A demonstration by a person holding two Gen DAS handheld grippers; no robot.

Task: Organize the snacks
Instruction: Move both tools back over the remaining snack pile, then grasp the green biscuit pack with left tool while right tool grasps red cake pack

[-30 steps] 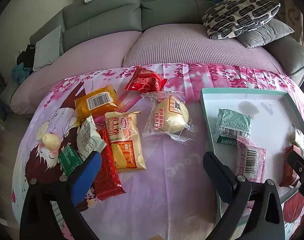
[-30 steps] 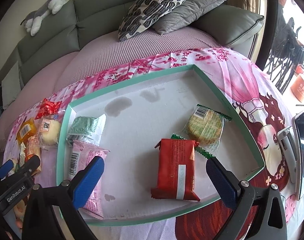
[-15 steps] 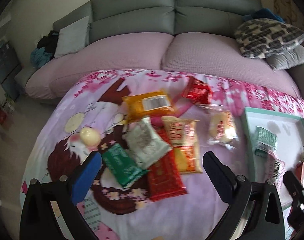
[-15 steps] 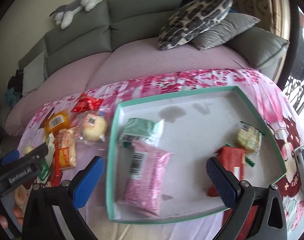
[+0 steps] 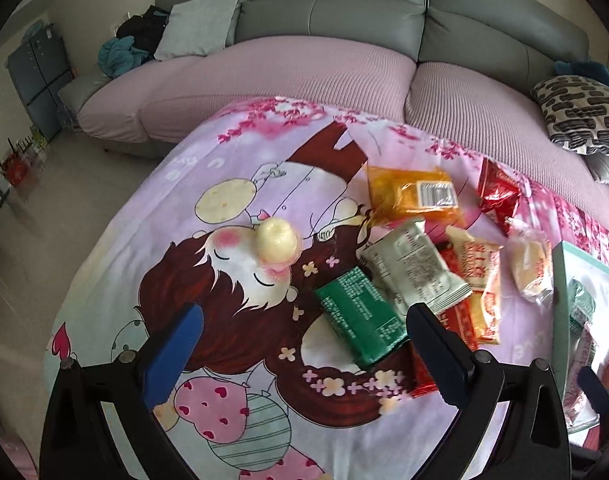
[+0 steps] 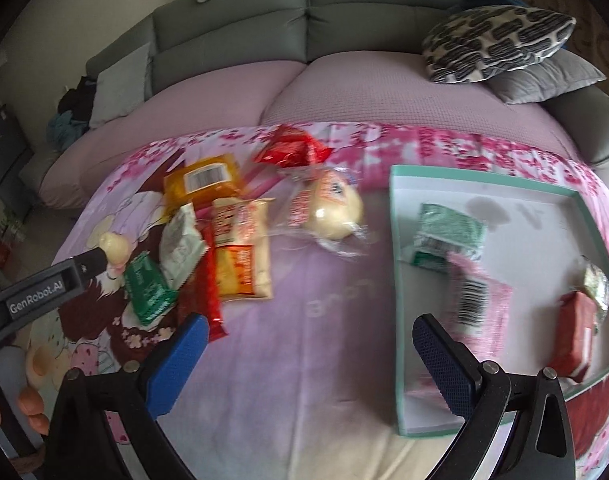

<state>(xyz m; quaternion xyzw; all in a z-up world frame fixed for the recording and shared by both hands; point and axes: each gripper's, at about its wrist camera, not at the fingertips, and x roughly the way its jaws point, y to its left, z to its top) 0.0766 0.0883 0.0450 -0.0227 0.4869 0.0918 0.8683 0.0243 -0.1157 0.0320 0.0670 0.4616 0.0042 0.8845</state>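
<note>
Snacks part sorted: four packets lie in the teal-rimmed tray, some eight others, among them the green packet and the round yellow sweet, wait on the cloth; left gripper and right gripper both spread wide, empty

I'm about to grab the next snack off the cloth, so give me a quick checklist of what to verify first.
1. Left tool open and empty: ok.
2. Right tool open and empty: ok.
3. Nearest snack free to lift: the green packet lies on top at the pile's edge: ok.
4. Silver packet overlapping the red packet beneath it: not ok for taking the red one first.
5. Bare floor left in the tray: ok.
6. Right wrist view sharp enough to aim: blurred, not ok.
</note>
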